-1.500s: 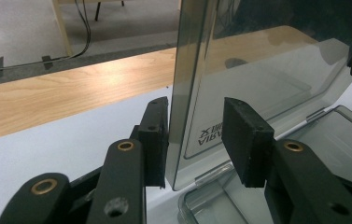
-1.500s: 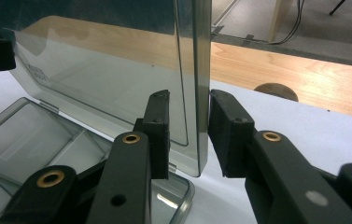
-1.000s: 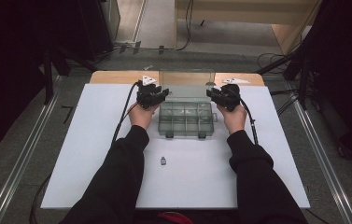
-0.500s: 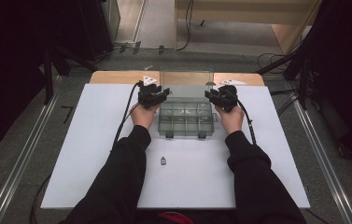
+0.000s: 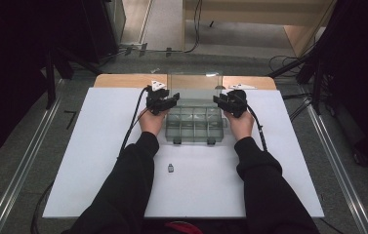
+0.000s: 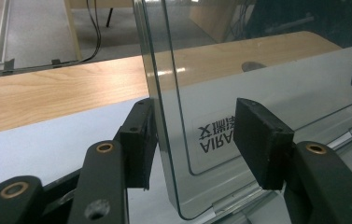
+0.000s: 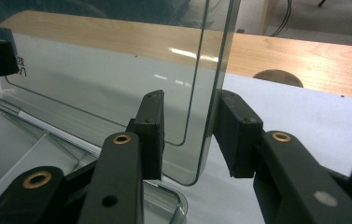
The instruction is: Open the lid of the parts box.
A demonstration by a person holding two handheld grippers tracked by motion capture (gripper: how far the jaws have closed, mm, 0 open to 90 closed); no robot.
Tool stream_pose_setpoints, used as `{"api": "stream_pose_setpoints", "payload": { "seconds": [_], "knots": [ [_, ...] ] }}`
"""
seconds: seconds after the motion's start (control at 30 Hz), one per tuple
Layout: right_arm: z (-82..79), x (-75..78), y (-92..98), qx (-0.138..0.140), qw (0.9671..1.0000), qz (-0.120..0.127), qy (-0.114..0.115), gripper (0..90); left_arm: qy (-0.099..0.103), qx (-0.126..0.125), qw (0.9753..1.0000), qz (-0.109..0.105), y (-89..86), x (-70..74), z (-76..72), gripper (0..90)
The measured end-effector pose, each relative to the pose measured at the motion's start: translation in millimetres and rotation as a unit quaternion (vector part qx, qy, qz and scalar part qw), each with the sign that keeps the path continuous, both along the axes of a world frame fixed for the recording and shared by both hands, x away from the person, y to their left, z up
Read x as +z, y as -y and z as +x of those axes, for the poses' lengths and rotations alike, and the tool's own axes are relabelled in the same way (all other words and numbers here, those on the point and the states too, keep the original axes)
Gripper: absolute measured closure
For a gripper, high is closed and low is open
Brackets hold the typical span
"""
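Hinged lid [image 5: 193, 87] of clear plastic stands nearly upright at the far edge of the shallow transparent compartment box [image 5: 193, 126], which sits toward the far middle of the white worktop [image 5: 89, 161]. One hand-held gripper works each side of it. The left hand-held gripper [image 5: 168, 103] has its jaws apart, straddling the lid's left edge near the hinge: in the left gripper view one black pad [image 6: 137, 140] lies close beside the outer face while the other pad [image 6: 260, 137] stands well off the inner face, so the lid [image 6: 257, 79] is bracketed, not pinched. The right hand-held gripper [image 5: 223, 101] mirrors this on the right edge; in the right gripper view its jaws are also apart around the lid [image 7: 117, 70], with a small gap visible on each side.

Placing the jaws on both edges likely keeps the panel from twisting on its hinge as it swings (a thin lid flexes easily), and the loose bracket lets it pivot freely. A small grey clip-like object [image 5: 171, 168] lies alone on the worktop, well apart from the box and nearer the person.
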State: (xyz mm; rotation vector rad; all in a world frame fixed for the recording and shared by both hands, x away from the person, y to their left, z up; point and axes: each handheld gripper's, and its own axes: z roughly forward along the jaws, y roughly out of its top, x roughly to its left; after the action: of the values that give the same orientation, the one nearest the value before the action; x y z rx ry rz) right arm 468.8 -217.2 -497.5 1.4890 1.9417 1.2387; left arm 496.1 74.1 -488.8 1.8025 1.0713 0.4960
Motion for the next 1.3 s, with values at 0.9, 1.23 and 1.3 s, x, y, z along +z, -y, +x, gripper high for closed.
{"api": "stream_pose_setpoints", "payload": {
  "seconds": [0.9,1.23,1.3],
  "knots": [
    [2.6,-8.4,-1.9,-0.002,0.9995,0.006,-0.032,54.5,-0.036,0.001,0.9993,-0.011,2.8,-14.4,5.0,39.7],
    [3.3,-11.3,-3.3,-0.001,0.9989,0.004,-0.046,52.0,-0.056,-0.002,0.9983,-0.017,2.8,-18.4,6.6,36.2],
    [3.6,-11.9,-3.0,-0.003,0.9987,0.008,-0.049,51.8,-0.059,-0.003,0.9981,-0.016,2.5,-18.9,6.8,35.1]
  ]
}}
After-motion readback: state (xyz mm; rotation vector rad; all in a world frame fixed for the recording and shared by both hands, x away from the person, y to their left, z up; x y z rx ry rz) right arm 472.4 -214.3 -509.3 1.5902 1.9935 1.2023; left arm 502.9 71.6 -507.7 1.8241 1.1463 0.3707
